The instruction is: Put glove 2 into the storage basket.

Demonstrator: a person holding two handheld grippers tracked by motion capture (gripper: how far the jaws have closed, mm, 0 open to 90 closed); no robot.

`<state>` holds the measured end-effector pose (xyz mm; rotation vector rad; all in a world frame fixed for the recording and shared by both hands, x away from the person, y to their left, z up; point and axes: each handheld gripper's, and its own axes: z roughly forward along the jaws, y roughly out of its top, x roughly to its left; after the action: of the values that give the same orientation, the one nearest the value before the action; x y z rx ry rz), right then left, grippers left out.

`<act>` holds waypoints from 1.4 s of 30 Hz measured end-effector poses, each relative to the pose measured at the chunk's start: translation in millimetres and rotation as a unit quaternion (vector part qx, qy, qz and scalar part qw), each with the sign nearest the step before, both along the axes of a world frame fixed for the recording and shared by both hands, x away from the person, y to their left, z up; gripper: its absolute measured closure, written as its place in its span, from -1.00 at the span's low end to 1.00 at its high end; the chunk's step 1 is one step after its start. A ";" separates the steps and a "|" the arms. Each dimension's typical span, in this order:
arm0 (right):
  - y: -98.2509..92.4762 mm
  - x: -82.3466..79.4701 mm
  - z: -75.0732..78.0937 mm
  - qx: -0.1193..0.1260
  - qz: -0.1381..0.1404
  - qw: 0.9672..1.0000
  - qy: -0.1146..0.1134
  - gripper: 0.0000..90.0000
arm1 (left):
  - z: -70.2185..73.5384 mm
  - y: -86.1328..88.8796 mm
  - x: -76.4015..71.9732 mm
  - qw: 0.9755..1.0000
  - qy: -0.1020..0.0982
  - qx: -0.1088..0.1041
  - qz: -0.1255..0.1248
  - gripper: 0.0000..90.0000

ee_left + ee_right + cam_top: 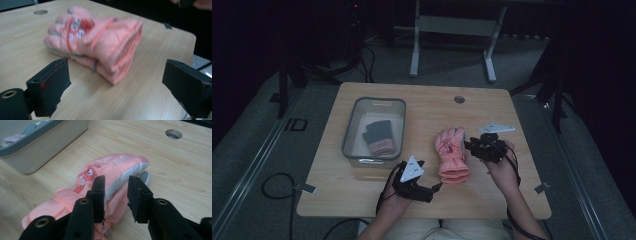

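On the worktop: pink padded gloves (452, 155) lie as a stacked pair near the middle of the worktop (422, 107), cuffs toward the person, fingertips pointing away.
Beside them: the grey bin (374, 131) sits well apart to the left, with a dark knit glove with a pink cuff (378, 136) already inside.
Left gripper: the left gripper (438, 186) hangs near the cuff end, its fingers spread wide with nothing between them; the left gripper view has the gloves lying free ahead.
Right gripper: the right gripper (116, 192) is low over the finger end of the gloves, fingers (98, 188) part way apart; I see fabric behind the gap but no pinch on it, so it looks like a loose straddle, not a hold.
Feel, judged: light and soft, puffy quilting that squashes under pressure; the shell looks smooth, so it may slide in a shallow pinch.
Risk, judged: two gloves stacked, so a grab on the top layer alone would likely peel them apart.
Where to hold, judged: go for the thick cuff fold, biting through both layers, or the strap (96, 37) across the wrist; the thin fingertips would flop.
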<state>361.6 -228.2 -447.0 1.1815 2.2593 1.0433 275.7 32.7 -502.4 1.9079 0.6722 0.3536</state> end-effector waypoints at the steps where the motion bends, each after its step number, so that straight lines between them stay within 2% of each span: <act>1: 0.7 0.8 1.2 0.000 0.001 1.000 -0.002 0.48 | 5.1 -3.3 2.5 1.000 -0.002 0.001 -0.004 -0.83; 4: 3.9 3.2 6.0 0.006 0.003 1.000 -0.013 0.43 | 21.1 -9.6 14.8 1.000 -0.003 -0.008 -0.007 -0.79; 6: 8.6 7.1 7.6 0.007 0.004 1.000 -0.021 0.42 | 29.2 -12.6 27.3 1.000 -0.005 -0.003 0.007 -0.70; 9: 11.5 9.5 7.0 0.006 0.001 1.000 -0.021 0.43 | 32.3 -16.1 51.7 0.999 0.010 0.008 0.032 -0.68; 11: 13.9 12.2 5.3 0.007 0.001 1.000 -0.020 0.42 | 29.3 -17.4 67.9 0.998 0.033 0.009 0.044 -0.67; 13: 17.0 14.5 2.7 0.004 0.002 1.000 -0.016 0.38 | 23.0 -19.8 84.7 0.996 0.052 0.024 0.063 -0.64; 14: 20.4 17.4 -3.2 -0.003 0.001 1.000 -0.011 0.35 | 21.1 -20.1 88.9 0.996 0.059 0.024 0.065 -0.64; 18: 22.1 23.0 -11.8 -0.002 -0.008 1.000 0.001 0.30 | 12.3 -24.0 104.0 0.993 0.079 0.046 0.081 -0.63; 20: 23.1 27.6 -18.7 0.001 -0.010 1.000 0.013 0.24 | 7.0 -25.4 110.4 0.991 0.091 0.047 0.086 -0.63; 21: 23.5 29.7 -22.7 0.000 -0.009 1.000 0.019 0.20 | 3.7 -25.4 114.1 0.990 0.103 0.046 0.088 -0.63; 23: 22.5 32.3 -31.9 -0.003 -0.005 0.999 0.041 0.12 | -0.9 -25.5 117.9 0.988 0.118 0.042 0.086 -0.63; 26: 14.7 35.2 -43.0 -0.016 -0.008 0.998 0.056 0.07 | -7.8 -25.4 122.6 0.986 0.140 0.040 0.086 -0.64; 27: 11.4 36.8 -45.7 -0.018 -0.006 0.998 0.064 0.05 | -11.0 -26.2 124.6 0.984 0.152 0.039 0.087 -0.64; 29: -0.5 42.6 -54.6 -0.012 -0.007 0.996 0.090 0.04 | -15.7 -28.2 127.2 0.982 0.164 0.042 0.087 -0.63; 30: -0.5 42.6 -54.6 -0.012 -0.007 0.996 0.090 0.04 | -18.8 -30.4 128.9 0.981 0.171 0.043 0.081 -0.63; 31: -2.7 43.9 -57.0 -0.012 -0.007 0.996 0.094 0.04 | -23.1 -32.4 132.5 0.979 0.192 0.029 0.068 -0.63; 32: -6.8 46.8 -62.8 -0.002 -0.001 0.994 0.106 0.01 | -25.3 -34.3 133.9 0.978 0.195 0.032 0.071 -0.63; 33: -6.8 46.8 -62.8 -0.002 -0.001 0.994 0.106 0.01 | -27.8 -36.4 136.0 0.977 0.196 0.040 0.073 -0.63; 37: -10.4 50.2 -71.5 0.023 0.010 0.991 0.130 0.05 | -40.5 -39.0 147.3 0.969 0.239 0.017 0.063 -0.54; 38: -11.7 51.9 -74.5 0.033 0.016 0.990 0.138 0.11 | -42.3 -39.8 148.0 0.968 0.241 0.017 0.061 -0.46; 39: -11.7 51.9 -74.5 0.033 0.016 0.990 0.138 0.11 | -45.2 -40.0 149.5 0.967 0.250 0.007 0.055 -0.46; 41: -12.4 53.2 -76.8 0.043 0.023 0.988 0.147 0.17 | -51.9 -41.0 154.6 0.959 0.280 -0.017 0.034 -0.27; 42: -12.4 53.3 -78.0 0.047 0.023 0.987 0.149 0.20 | -53.7 -41.0 156.5 0.957 0.288 -0.024 0.029 -0.20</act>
<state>414.9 -240.6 -525.0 1.4128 2.4963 1.0621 432.2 -8.3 -556.1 1.9520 1.1078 -0.1995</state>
